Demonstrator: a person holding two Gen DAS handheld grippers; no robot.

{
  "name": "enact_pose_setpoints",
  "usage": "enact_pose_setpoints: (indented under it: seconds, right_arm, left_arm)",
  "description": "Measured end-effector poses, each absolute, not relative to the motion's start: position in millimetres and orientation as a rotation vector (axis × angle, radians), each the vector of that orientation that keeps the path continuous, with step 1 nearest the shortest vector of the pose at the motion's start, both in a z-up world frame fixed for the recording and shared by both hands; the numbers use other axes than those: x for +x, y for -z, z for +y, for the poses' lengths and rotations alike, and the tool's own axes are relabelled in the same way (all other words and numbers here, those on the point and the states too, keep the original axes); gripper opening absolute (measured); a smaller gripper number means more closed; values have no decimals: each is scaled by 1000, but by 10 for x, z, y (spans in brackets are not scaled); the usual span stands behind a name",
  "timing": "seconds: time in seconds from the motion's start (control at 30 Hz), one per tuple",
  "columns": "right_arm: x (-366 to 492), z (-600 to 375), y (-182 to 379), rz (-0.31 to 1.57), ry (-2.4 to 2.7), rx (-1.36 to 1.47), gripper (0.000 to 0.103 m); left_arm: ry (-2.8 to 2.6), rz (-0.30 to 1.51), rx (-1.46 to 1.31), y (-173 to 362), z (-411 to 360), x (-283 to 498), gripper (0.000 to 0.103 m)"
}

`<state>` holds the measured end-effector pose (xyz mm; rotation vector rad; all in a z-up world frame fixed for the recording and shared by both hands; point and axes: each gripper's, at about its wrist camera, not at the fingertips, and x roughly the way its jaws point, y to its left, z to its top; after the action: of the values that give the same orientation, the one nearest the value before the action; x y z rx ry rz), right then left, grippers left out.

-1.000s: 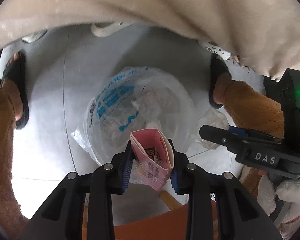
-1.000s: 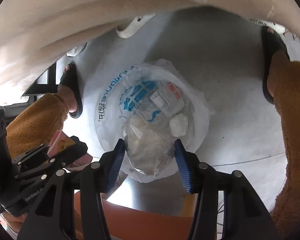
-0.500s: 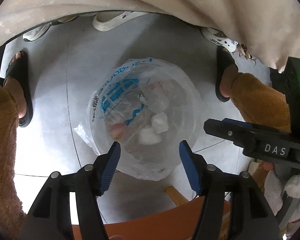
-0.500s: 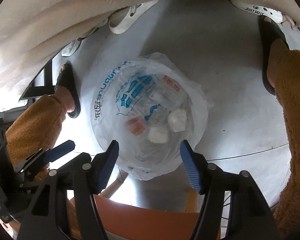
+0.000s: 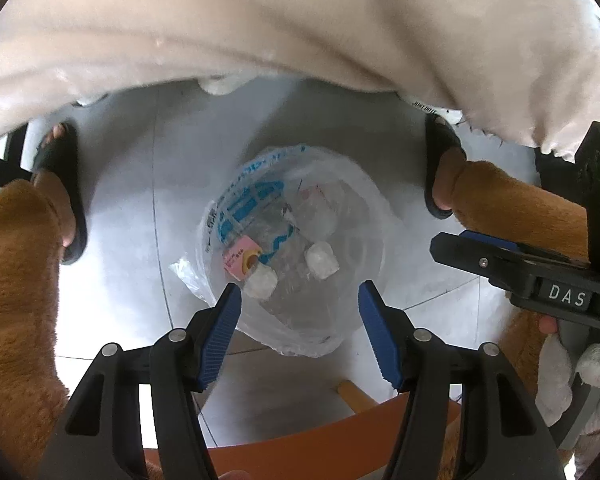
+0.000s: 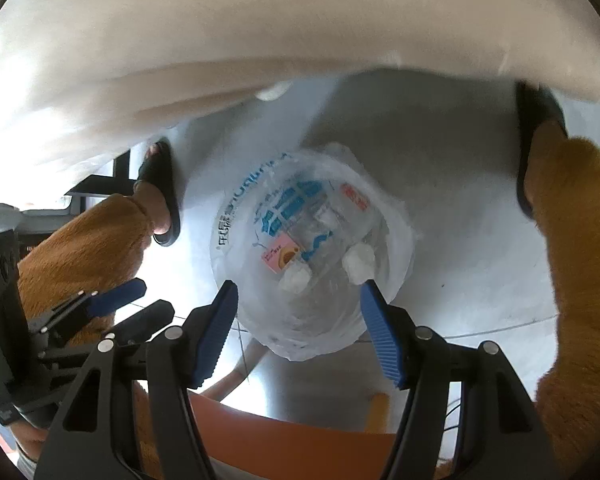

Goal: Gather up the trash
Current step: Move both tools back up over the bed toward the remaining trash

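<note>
Grippers above a lined waste bin, seen from both wrist cameras. Left gripper [image 5: 300,300] and right gripper [image 6: 298,300] both point steeply down over the bin [image 5: 300,248], each with its blue-padded jaws parted about halfway and nothing between them. In the left wrist view the right gripper [image 5: 500,256] appears at the right edge of the frame, gripped by a white-gloved hand [image 5: 592,364]; in the right wrist view the left gripper [image 6: 112,308] appears at the lower left. The bin carries a clear plastic liner [image 5: 240,200] with blue printing and stands on a grey tiled floor [image 5: 140,184]. Inside lie a pink carton [image 5: 242,256] toward the left wall, two white crumpled tissues [image 5: 320,260] near the centre, and clear plastic wrapping [image 6: 324,216] beneath. A person's feet in black sandals [image 5: 66,184] stand on either side of the bin, below brown fleece trouser legs [image 5: 16,280]. Pale cloth [image 5: 300,20] hangs across the top of both views; an orange seat edge [image 5: 300,452] crosses the bottom.
</note>
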<state>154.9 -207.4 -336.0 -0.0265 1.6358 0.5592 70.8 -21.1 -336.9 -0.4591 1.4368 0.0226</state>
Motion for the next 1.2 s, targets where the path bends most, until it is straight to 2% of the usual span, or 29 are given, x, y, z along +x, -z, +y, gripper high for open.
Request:
enact_pose_setpoints:
  seconds: [0.83, 1.2]
  right_arm:
    - [1839, -2138, 1527, 1259, -694, -7, 63]
    - [2304, -1931, 1116, 1133, -716, 44, 63]
  left_arm:
    - [-28, 1132, -343, 1813, -84, 873, 60]
    - [-66, 990, -309, 1321, 277, 1202, 60]
